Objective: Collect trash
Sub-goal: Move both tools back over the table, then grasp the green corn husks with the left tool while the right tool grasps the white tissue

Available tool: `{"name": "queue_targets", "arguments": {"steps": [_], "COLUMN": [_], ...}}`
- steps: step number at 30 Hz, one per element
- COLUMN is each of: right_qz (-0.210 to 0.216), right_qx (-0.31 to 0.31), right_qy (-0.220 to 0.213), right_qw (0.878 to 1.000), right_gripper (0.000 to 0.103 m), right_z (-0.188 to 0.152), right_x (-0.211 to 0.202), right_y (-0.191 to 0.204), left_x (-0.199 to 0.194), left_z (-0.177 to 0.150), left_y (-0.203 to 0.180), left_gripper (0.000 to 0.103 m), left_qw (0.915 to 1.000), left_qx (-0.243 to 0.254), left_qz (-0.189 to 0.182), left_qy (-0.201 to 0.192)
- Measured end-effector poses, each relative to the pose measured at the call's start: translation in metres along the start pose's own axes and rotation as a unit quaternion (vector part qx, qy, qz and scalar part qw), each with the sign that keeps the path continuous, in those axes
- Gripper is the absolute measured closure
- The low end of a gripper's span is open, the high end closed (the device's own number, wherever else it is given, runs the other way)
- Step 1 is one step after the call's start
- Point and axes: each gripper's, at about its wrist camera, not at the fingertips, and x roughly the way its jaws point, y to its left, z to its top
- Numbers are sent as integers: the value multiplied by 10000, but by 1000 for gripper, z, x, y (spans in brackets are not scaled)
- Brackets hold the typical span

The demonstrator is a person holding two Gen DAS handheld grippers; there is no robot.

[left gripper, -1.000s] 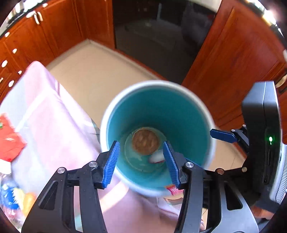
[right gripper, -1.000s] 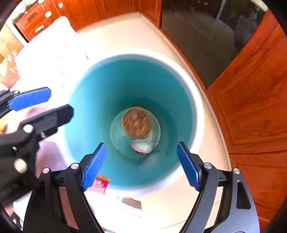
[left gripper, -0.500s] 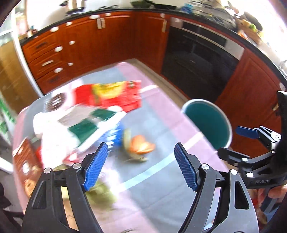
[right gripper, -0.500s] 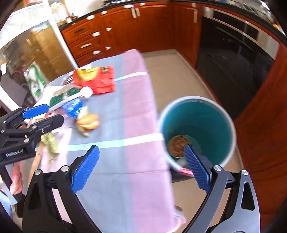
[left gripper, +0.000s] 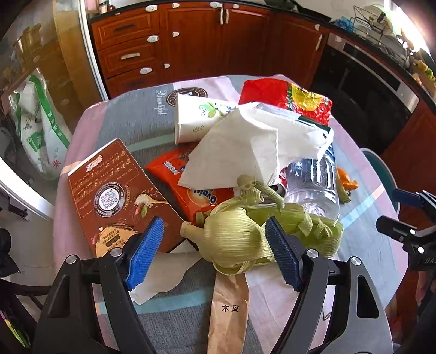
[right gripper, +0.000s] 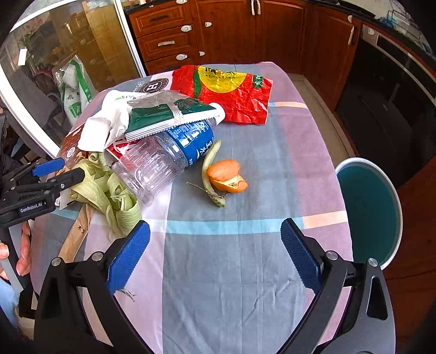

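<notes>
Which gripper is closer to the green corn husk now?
Left. The left gripper hovers right over the corn husk, jaws open around it. The right gripper is over bare tablecloth, with the husk off to its left.

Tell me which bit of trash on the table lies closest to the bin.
The orange peel, beside the banana peel. It lies apart from the heap, nearest the teal bin.

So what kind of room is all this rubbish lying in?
Most likely a home kitchen: wooden cabinets with drawers, a built-in oven and a dish rack on the counter. The trash lies on a cloth-covered table.
</notes>
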Motion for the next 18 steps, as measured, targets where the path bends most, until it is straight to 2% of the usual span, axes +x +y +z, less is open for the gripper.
{"name": "queue_targets", "arguments": {"steps": [8,10,12,14,18], "right_qz": [-103,-75,-81,-110,-111], "right_qx": [255,222,136,49,-99], "right_qy": [145,159,134,58,44], "right_qw": [9995,9996,9998,9999,9999], "right_gripper": [10,10,10,10,12], "right_z": [7,10,15,21,31], "right_x": [24,29,34,39,55], "right_y": [-12,-11,-8,-5,2], "left_x": [21,20,18,14,8], "left_z": [-4,-4,-5,-7,-12], "left_y": [-4,-5,-7,-8,-12], "left_gripper": [28,33,47,53,57], "left_qw": [9998,9997,9994,9991,9987], "left_qx": [143,183,236,268,361], "left_qz": [-104,-38,63,51,-123], "left_qy": [-64,-158,-263,-313,-341]}}
